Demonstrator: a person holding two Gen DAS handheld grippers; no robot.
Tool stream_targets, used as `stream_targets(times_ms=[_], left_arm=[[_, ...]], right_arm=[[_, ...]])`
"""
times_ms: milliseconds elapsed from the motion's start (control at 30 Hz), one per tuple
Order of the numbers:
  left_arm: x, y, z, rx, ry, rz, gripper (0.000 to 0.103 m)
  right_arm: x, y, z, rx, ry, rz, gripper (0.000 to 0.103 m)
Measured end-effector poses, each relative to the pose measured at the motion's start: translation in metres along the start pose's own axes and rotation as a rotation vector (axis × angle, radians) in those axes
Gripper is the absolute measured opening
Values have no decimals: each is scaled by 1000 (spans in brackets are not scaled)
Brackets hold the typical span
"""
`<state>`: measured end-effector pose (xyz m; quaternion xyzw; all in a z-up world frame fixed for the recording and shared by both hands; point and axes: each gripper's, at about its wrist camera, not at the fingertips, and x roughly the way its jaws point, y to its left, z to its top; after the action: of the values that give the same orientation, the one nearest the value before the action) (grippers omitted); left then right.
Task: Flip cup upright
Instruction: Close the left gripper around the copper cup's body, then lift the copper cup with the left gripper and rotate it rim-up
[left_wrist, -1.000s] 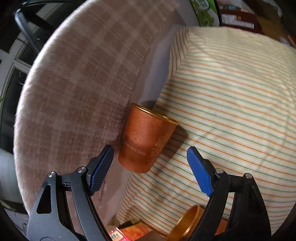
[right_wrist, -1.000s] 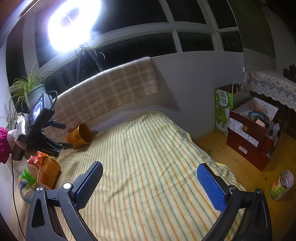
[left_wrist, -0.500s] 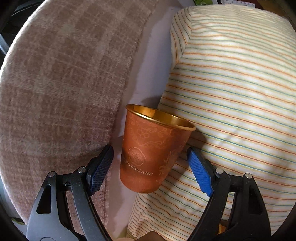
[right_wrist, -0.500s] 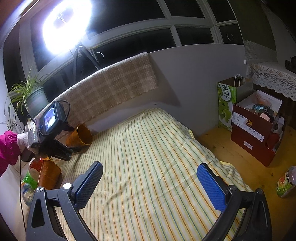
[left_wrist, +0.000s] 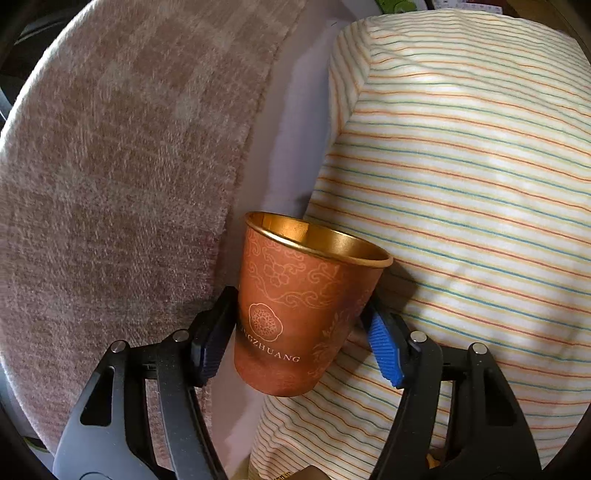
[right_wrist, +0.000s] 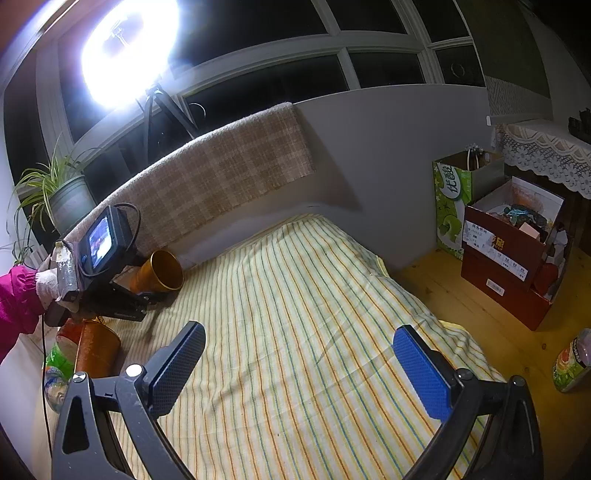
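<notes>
An orange cup with a gold inside lies on its side at the edge of the striped bedspread, its mouth toward the bed's middle. My left gripper is shut on the cup's lower body, both blue pads pressing its sides. In the right wrist view the cup shows at the far left, held by the left gripper. My right gripper is open and empty above the near part of the bed.
A plaid blanket hangs over the grey headboard behind the cup. A second orange cup and packets sit at the bed's left. Boxes and a green bag stand on the wooden floor at right.
My left gripper moved forward around the cup and closed its fingers on it. My right gripper stayed open and nearly still.
</notes>
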<state>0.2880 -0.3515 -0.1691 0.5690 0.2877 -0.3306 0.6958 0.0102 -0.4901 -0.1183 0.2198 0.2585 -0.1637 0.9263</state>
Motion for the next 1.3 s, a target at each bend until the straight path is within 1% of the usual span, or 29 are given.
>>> stream_targets(times_ms=[33, 167, 300, 333, 533, 600, 700, 833, 867, 900, 933, 967, 1033, 1133, 1300], left_arm=[[-6, 2, -4, 2, -3, 1, 69], [-23, 3, -2, -20, -28, -3, 69], [-36, 13, 6, -28, -62, 3, 69], [-30, 16, 2, -29, -69, 4, 69], [-66, 25, -7, -59, -118, 11, 69], [-87, 25, -4, -64, -129, 13, 69], [-118, 27, -11, -86, -142, 8, 69], [-158, 14, -32, -125, -154, 3, 69], [-175, 10, -33, -133, -157, -1, 69], [-188, 7, -41, -151, -158, -2, 69], [-199, 4, -39, -158, -157, -9, 69], [-211, 0, -47, -179, -158, -18, 69], [-225, -12, -53, -199, -158, -42, 69], [-232, -31, -64, -246, -140, -76, 69], [-246, -60, -99, -397, -92, -185, 69]], right_arm=[[0, 0, 0, 1, 1, -1, 103], [-2, 0, 0, 1, -1, -7, 103], [-3, 1, -1, 6, 4, -3, 103], [-5, 1, 0, 11, 5, 1, 103], [-21, 5, 0, 0, -18, 1, 103], [-27, 6, 1, 0, -25, 0, 103], [-35, 7, 2, 0, -33, 9, 103], [-47, 13, 2, -12, -46, 32, 103], [-51, 15, 1, -17, -51, 40, 103], [-55, 18, 1, -21, -55, 45, 103], [-59, 19, 0, -26, -60, 53, 103], [-63, 22, 0, -32, -64, 59, 103], [-69, 26, -2, -43, -69, 70, 103], [-80, 32, -5, -56, -74, 95, 103], [-94, 41, -10, -90, -81, 120, 103]])
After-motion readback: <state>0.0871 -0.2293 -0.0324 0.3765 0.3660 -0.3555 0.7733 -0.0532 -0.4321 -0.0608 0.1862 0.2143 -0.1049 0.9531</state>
